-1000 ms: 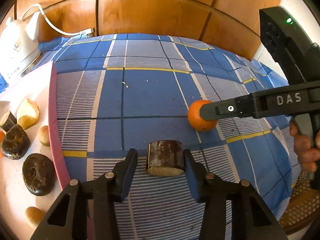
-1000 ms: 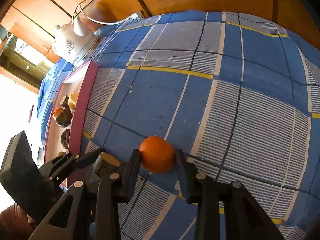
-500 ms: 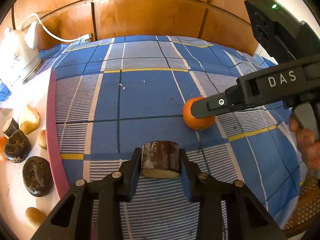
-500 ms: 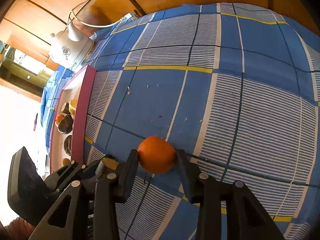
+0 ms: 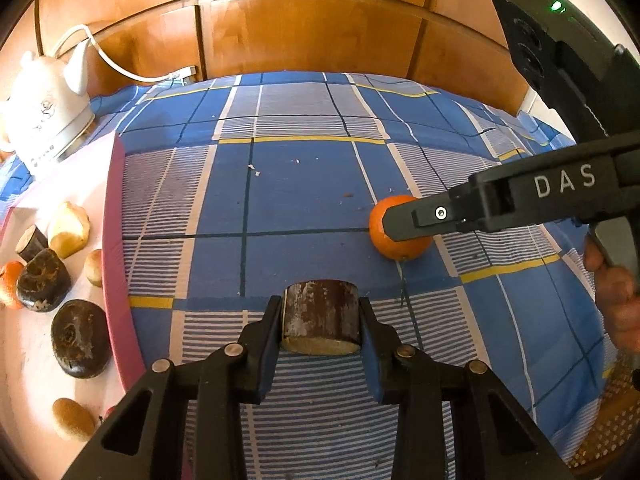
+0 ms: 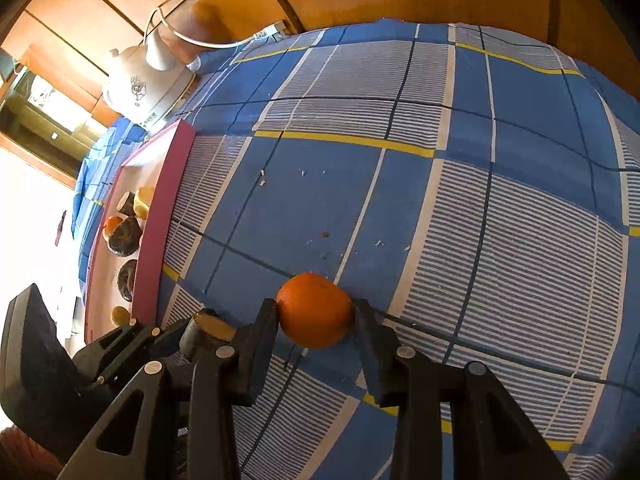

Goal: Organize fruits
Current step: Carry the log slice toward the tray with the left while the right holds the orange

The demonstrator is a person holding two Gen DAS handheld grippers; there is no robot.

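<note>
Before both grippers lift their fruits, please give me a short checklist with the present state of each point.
1. Left gripper closed on the brown cut piece: ok, both pads touch its sides.
2. Right gripper closed on the orange: ok, pads press both sides.
3. Both fruits resting on the blue cloth: ok, neither looks lifted.
4. Grippers apart from each other: ok, a gap shows between them.
5. Free room on the pink tray for two more: ok, bare patches show.
6. Grip firm enough to lift: cannot tell.

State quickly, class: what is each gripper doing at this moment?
Left gripper: shut on the brown cut fruit piece on the blue checked cloth.
Right gripper: shut on the orange, also on the cloth.
</note>
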